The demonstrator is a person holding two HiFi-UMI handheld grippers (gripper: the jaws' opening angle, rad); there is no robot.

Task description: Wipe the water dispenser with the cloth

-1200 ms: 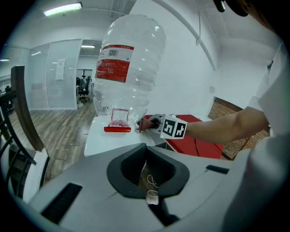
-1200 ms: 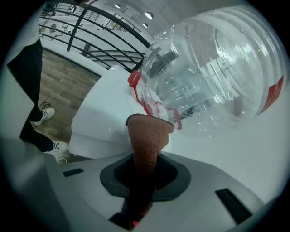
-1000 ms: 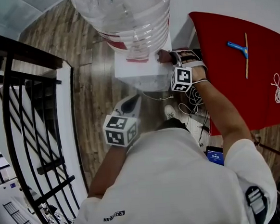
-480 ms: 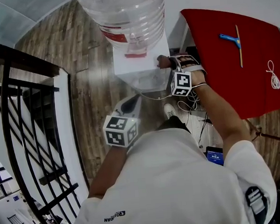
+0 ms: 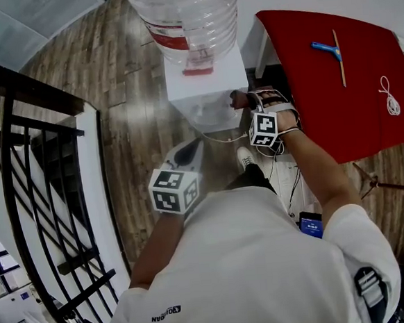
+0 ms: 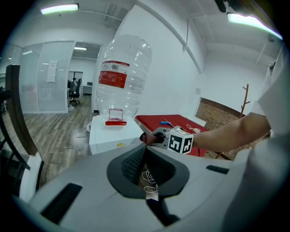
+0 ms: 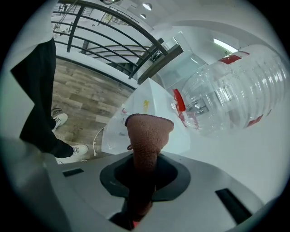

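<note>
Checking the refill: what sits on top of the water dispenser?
A clear bottle with a red label sits on the water dispenser; the opening beneath it is covered.

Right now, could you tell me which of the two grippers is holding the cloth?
The right gripper: its jaws are clamped on the brownish-pink cloth at the water dispenser, while the left gripper holds nothing.

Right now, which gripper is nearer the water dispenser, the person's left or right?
Right. The right gripper, shut on the cloth, is at the water dispenser's right side; the left gripper hangs in front of it, apart from it.
</note>
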